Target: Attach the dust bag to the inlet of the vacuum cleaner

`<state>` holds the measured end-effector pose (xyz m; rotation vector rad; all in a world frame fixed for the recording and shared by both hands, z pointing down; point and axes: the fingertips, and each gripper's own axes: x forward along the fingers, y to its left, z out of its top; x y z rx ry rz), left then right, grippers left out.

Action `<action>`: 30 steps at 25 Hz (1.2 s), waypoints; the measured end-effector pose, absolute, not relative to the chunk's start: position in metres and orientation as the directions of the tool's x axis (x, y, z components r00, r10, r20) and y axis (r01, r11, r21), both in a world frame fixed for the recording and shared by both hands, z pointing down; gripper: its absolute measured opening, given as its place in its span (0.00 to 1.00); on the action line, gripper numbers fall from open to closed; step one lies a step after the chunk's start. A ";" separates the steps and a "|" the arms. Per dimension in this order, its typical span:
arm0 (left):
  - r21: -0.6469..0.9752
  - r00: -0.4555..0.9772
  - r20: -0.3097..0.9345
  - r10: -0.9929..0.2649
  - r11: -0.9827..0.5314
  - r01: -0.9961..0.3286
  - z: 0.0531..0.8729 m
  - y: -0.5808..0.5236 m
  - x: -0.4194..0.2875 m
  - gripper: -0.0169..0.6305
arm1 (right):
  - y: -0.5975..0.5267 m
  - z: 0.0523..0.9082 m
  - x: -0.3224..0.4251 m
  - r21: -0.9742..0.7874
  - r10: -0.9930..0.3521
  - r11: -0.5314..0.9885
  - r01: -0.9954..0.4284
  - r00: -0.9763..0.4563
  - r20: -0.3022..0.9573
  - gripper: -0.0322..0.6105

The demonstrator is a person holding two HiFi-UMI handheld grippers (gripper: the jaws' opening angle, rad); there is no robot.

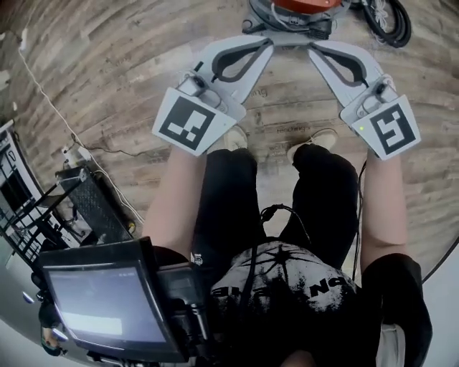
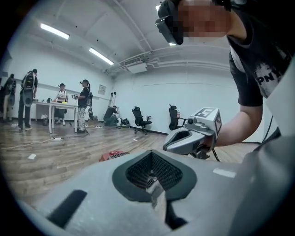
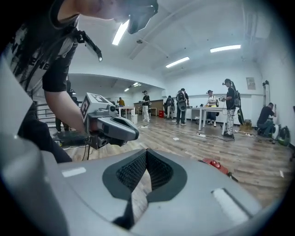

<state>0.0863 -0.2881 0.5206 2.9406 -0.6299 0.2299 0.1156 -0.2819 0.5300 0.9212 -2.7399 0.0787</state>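
Observation:
In the head view both grippers are raised in front of me over the wooden floor, angled inward so their tips nearly meet. My left gripper is shut with nothing in it; its jaws meet pad to pad. The right gripper is shut and empty too, as its own view shows. The red vacuum cleaner lies on the floor just beyond the tips, cut off by the top edge. It shows low behind each gripper body. I see no dust bag in any view.
A black hose coils right of the vacuum. A black wire cart and a monitor stand at my lower left, a white cable runs across the floor. Several people, tables and office chairs stand far off.

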 end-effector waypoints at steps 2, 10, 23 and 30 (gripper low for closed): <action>0.094 0.905 0.185 -0.382 -0.910 -0.403 0.483 -0.278 0.081 0.03 | -0.269 0.490 0.100 0.018 -0.568 0.813 -0.582 -0.786 0.246 0.06; 0.164 0.893 0.211 -0.397 -0.887 -0.432 0.317 -0.246 0.051 0.03 | -0.241 0.320 0.064 0.027 -0.541 0.832 -0.554 -0.799 0.262 0.06; 0.082 0.856 0.176 -0.486 -0.859 -0.505 0.166 -0.212 -0.013 0.03 | -0.209 0.176 0.006 0.035 -0.567 0.811 -0.584 -0.771 0.290 0.06; 0.055 0.855 0.147 -0.498 -0.859 -0.509 0.124 -0.193 -0.033 0.03 | -0.186 0.136 -0.024 0.041 -0.542 0.833 -0.551 -0.802 0.251 0.06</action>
